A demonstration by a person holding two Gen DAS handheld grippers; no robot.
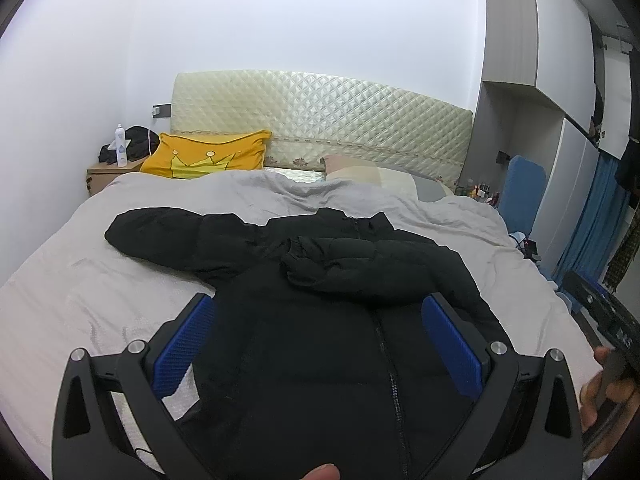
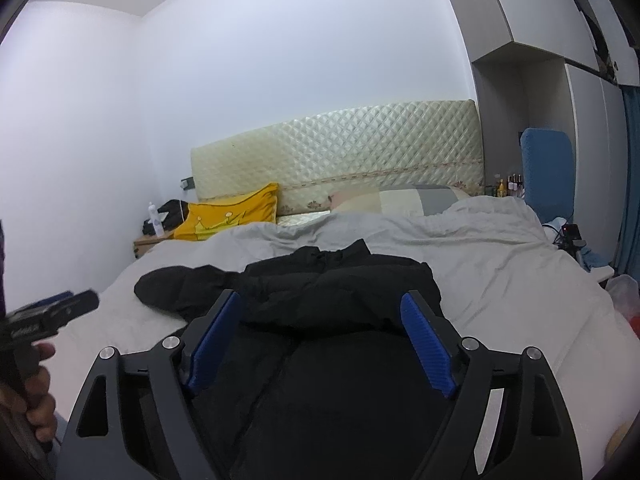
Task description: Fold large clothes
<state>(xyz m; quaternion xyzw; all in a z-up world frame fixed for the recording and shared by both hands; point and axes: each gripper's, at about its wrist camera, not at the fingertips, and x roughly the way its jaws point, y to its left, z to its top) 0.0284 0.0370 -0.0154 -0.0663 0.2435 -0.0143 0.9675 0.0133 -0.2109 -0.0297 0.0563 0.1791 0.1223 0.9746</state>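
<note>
A black puffer jacket (image 1: 320,320) lies front-up on the grey bed sheet (image 1: 80,280), zip running down its middle. Its right sleeve (image 1: 352,264) is folded across the chest; its left sleeve (image 1: 168,232) stretches out to the left. My left gripper (image 1: 318,308) is open and empty, hovering over the jacket's lower body. In the right wrist view the jacket (image 2: 340,300) lies the same way, and my right gripper (image 2: 322,306) is open and empty above its lower right part. The right gripper's body shows at the left view's right edge (image 1: 608,328).
A yellow crown pillow (image 1: 208,156) and a pale pillow (image 1: 360,168) lie against the quilted headboard (image 1: 320,120). A nightstand (image 1: 112,172) with a bottle stands at far left. A blue chair (image 1: 524,192) and wardrobe (image 1: 560,80) flank the bed's right side.
</note>
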